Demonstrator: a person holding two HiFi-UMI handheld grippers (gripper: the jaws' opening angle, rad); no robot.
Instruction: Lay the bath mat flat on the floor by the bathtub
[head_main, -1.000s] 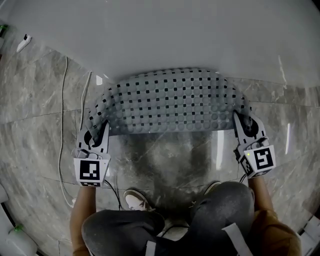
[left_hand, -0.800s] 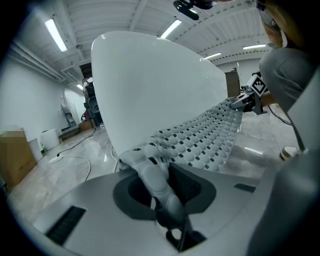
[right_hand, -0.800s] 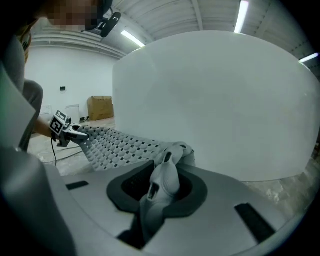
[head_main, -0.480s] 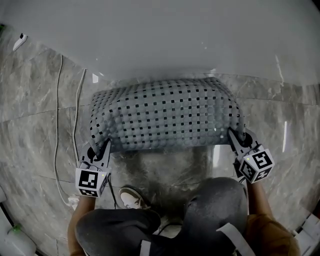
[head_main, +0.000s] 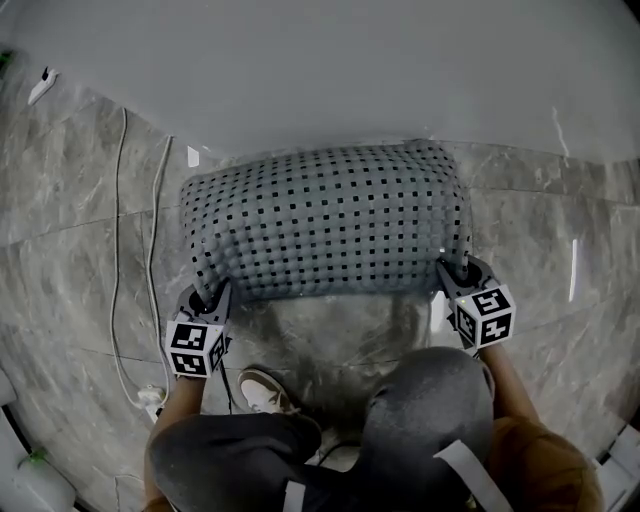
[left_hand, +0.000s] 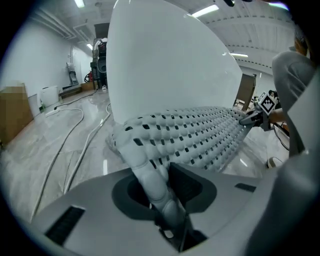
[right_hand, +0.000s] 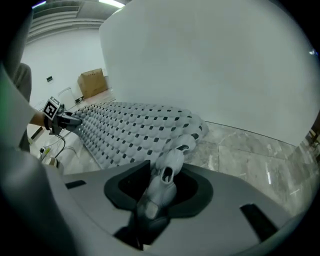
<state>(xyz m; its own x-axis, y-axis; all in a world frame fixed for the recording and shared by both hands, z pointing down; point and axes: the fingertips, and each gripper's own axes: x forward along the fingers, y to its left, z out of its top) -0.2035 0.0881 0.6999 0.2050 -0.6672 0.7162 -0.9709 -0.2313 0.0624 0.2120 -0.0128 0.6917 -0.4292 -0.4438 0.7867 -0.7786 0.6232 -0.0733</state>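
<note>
Lowered, the bath mat (head_main: 325, 220) is pinched by left hand-held gripper (head_main: 212, 294) and right hand-held gripper (head_main: 452, 271), its jaws just opening wider.

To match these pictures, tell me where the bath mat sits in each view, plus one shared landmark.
Head view: bath mat at centre, below the bathtub.
Left gripper view: bath mat from bottom centre to right.
Right gripper view: bath mat from bottom centre to left.
Shared landmark: the white bathtub behind it.
</note>
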